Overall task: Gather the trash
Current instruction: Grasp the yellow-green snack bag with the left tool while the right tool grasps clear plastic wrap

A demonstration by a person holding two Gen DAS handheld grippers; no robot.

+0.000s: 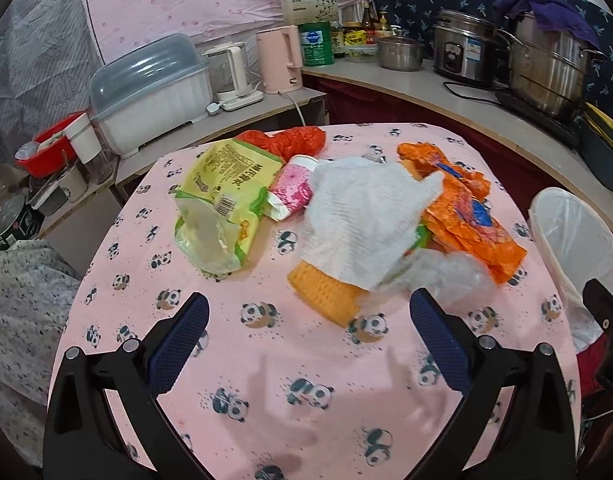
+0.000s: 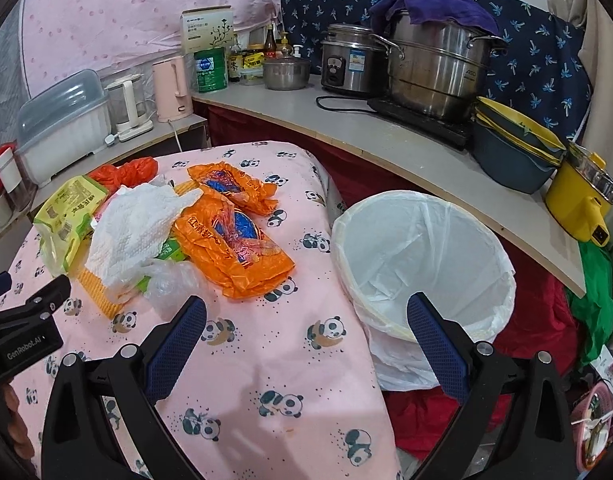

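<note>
L gripper [image 1: 308, 312]: jaws wide apart, nothing held, low over the pink panda cloth [image 1: 266, 392]. Trash pile just ahead of its tips: 1 orange waffle cloth [image 1: 326, 296] nearest, 1 white paper towel [image 1: 358, 216] draped on top, clear plastic film [image 1: 450, 276] beside the R finger. Ahead-left, 1 yellow-green bag [image 1: 222, 196]; ahead-right, orange wrappers [image 1: 466, 216], at least 2; farther on, 1 pink cup [image 1: 294, 184] lying on its side, 1 red bag [image 1: 290, 140].

R gripper [image 2: 306, 314]: likewise spread wide, empty, at the table edge w/ 1 white-lined bin [image 2: 422, 256] just ahead-right, off the table.

Beyond: counter [image 2: 386, 136] w/ pots, kettles.
</note>
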